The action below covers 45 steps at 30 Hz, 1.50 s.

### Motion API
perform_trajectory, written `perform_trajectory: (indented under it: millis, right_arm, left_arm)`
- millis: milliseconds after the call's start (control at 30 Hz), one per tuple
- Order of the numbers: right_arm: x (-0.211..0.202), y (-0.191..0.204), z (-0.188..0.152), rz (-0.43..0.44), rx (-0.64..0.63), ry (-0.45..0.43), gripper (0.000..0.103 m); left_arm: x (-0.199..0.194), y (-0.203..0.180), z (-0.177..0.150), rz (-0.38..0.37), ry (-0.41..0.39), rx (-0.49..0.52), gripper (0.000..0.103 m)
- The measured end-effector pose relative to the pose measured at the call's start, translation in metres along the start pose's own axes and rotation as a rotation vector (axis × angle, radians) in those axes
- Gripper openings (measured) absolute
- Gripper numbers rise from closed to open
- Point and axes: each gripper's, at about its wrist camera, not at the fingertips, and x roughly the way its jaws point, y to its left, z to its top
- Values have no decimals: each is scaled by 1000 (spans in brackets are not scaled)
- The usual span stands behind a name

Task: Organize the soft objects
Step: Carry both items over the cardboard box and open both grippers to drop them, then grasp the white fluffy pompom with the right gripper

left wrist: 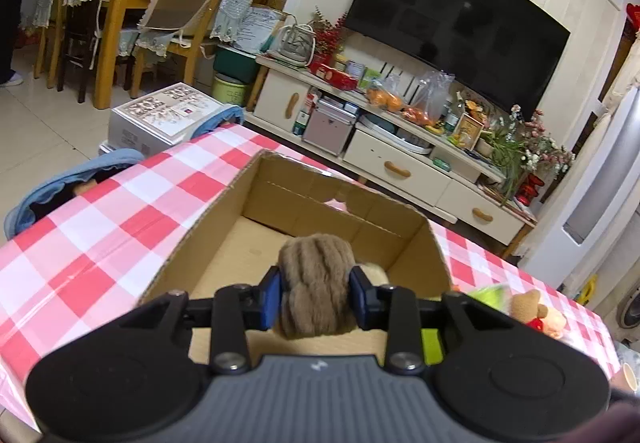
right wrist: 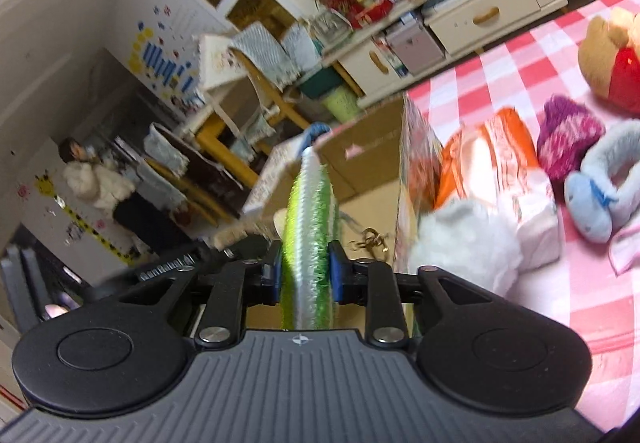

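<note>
Your left gripper [left wrist: 316,293] squeezes the brown plush toy [left wrist: 314,283] over the box [left wrist: 208,227]; your right gripper [right wrist: 305,275] pinches the green brush [right wrist: 310,243]; both look light and squashy, so grip mid-body.

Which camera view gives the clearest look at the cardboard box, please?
The left wrist view: it looks down into the cardboard box, showing its open top, inner walls and floor on the checked tablecloth. The right wrist view shows only a blurred outer side, partly behind the green fuzzy item.
</note>
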Motion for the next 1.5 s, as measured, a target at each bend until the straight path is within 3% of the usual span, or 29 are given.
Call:
perform_trajectory:
  millis: [100, 233, 333, 433, 600, 867, 1267, 1400, 1500]
  right_arm:
    - [-4, 4, -4, -8, -29, -2, 70]
    - [-13, 14, -6, -24, -99, -33, 78]
    - [-22, 18, -5, -25, -131, -76, 93]
    - [-26, 19, 1, -65, -176, -121, 100]
    - [-35, 6, -3, -180, -267, -158, 100]
    - [-38, -9, -26, -349, -516, -116, 100]
    - [-14, 17, -70, -365, -1103, -89, 97]
    - [-8, 20, -69, -356, -1178, -83, 88]
    - [-3, 22, -68, -346, -1228, -74, 72]
  left_arm:
    - [0, 1, 0, 5, -4, -1, 35]
    - [-3, -5, -1, 3, -22, 21, 39]
    - [-5, -11, -1, -15, -38, 45, 43]
    - [-6, -16, -2, -30, -42, 58, 43]
    - [-7, -22, -4, -69, -39, 67, 45]
    - [-8, -41, -10, -174, -21, 123, 51]
    - [0, -53, -15, -158, 3, 137, 55]
    - [1, -56, -17, -158, 5, 148, 56]
    - [3, -56, -16, -158, 9, 142, 57]
